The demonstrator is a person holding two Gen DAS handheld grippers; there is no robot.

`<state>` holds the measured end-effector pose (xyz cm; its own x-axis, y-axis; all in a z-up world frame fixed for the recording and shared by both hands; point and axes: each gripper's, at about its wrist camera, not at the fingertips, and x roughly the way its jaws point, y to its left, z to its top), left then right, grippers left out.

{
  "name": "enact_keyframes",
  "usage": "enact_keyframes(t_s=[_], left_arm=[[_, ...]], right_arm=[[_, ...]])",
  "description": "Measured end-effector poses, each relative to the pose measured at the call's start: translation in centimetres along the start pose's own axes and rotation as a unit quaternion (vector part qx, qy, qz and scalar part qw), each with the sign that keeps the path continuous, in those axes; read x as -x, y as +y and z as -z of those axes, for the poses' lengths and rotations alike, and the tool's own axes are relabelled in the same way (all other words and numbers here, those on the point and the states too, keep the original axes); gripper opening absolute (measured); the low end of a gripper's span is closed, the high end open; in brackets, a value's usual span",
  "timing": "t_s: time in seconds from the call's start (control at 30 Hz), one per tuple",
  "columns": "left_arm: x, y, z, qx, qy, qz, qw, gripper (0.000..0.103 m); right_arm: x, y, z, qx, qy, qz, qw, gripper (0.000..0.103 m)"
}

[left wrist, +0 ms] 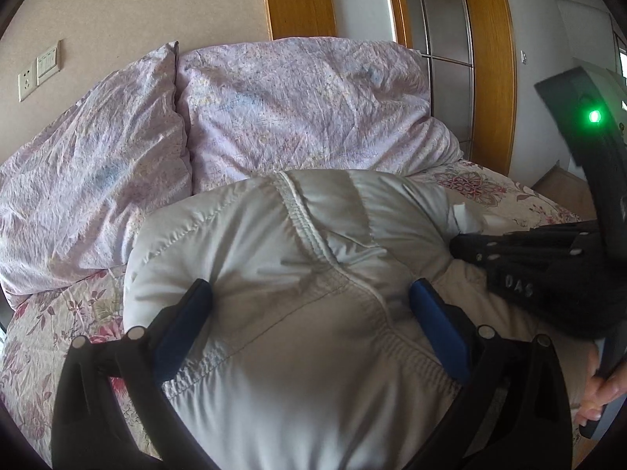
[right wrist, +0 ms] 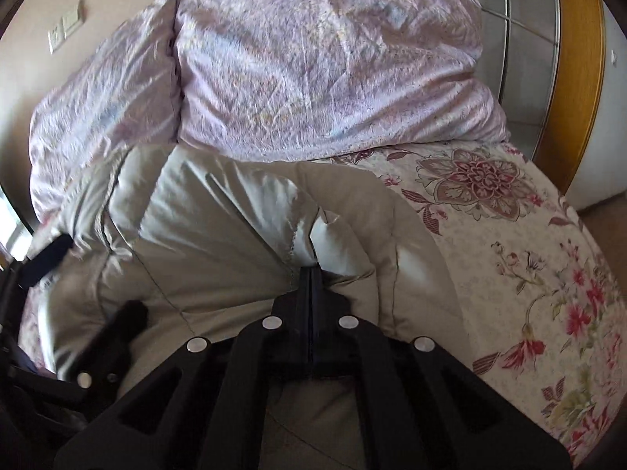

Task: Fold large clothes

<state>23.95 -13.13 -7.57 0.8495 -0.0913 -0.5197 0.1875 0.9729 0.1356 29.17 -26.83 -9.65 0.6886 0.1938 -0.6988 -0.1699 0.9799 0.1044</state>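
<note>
Black right tongs [right wrist: 311, 270], pressed together, pinch a fold of the white padded jacket [right wrist: 235, 215] on the floral bed [right wrist: 529, 254]; only the left view shows left tongs [left wrist: 309, 293] spread, straddling it.

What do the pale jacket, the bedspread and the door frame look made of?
Jacket: thin, smooth, faintly shiny shell, likely nylon or polyester, padded; puffy panels between stitched seams suggest a fill.
Bedspread: matte woven cloth, probably cotton, printed with red and pink flowers; faint quilted texture.
Door frame: orange-brown wood or wood veneer, glossy; grain lines and a sheen show.
</note>
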Motion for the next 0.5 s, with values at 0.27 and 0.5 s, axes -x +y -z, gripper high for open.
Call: enact_keyframes(t_s=[0.27, 0.5], left_arm=[[-0.3, -0.3, 0.0, -0.007, 0.007, 0.0, 1.0, 0.101], [-0.1, -0.2, 0.0, -0.001, 0.006, 0.0, 1.0, 0.101]], right_arm=[[-1.8, -1.0, 0.8, 0.0, 0.006, -0.025, 1.0, 0.0], [-2.7, -1.5, 1.0, -0.004, 0.012, -0.051, 0.999, 0.0]])
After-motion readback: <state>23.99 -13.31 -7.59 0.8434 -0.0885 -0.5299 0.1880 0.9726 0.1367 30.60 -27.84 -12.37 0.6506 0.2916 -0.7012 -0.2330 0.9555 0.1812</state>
